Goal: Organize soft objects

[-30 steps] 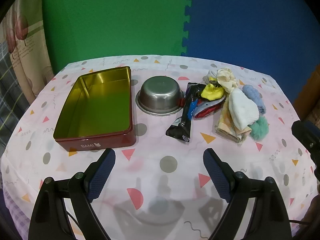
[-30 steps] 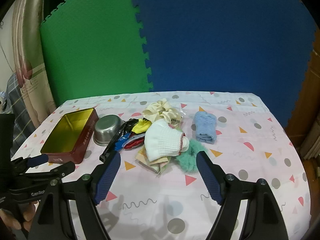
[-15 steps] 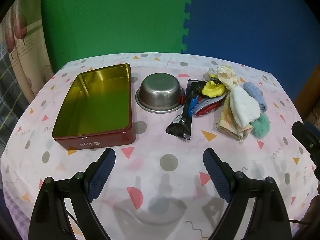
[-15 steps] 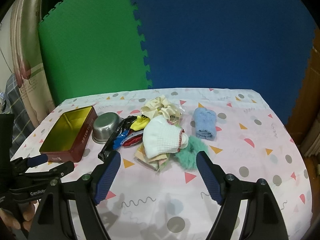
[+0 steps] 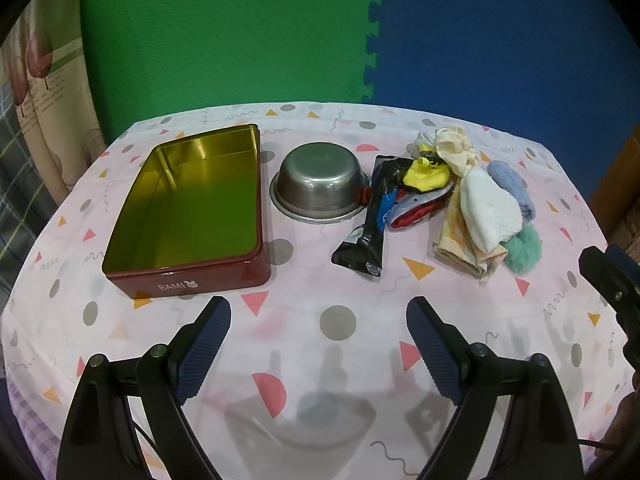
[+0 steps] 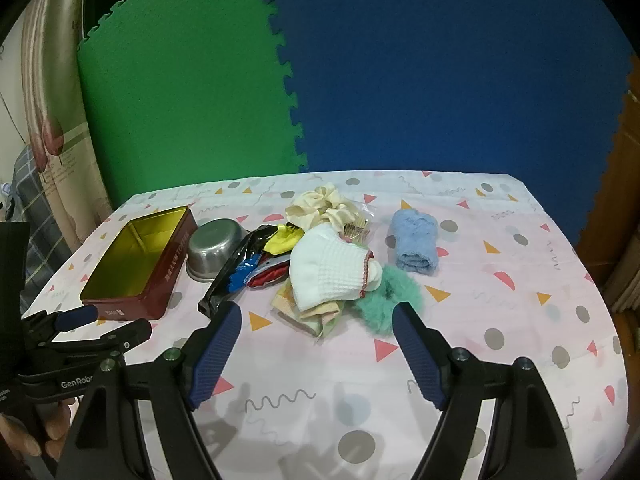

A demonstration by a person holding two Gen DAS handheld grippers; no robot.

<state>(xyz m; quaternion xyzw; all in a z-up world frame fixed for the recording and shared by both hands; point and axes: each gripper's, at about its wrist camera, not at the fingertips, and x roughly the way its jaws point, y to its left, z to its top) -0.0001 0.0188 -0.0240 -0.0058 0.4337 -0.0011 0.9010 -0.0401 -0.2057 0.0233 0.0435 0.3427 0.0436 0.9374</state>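
Metal, cloth and fluff on my table

My pads (image 5: pixel 200 350) are ribbed rubber; the tin (image 5: pixel 192 208) is glossy metal, the bowl (image 5: pixel 320 184) brushed steel, the green scrunchie (image 6: pixel 386 300) fuzzy.

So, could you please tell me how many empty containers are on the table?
2: the red tin at the left, and the steel bowl just right of it, beside the pile.

A table in a patterned pink tablecloth (image 5: pixel 340 360) stands before green (image 5: pixel 224 32) and blue foam wall mats (image 6: pixel 440 72).
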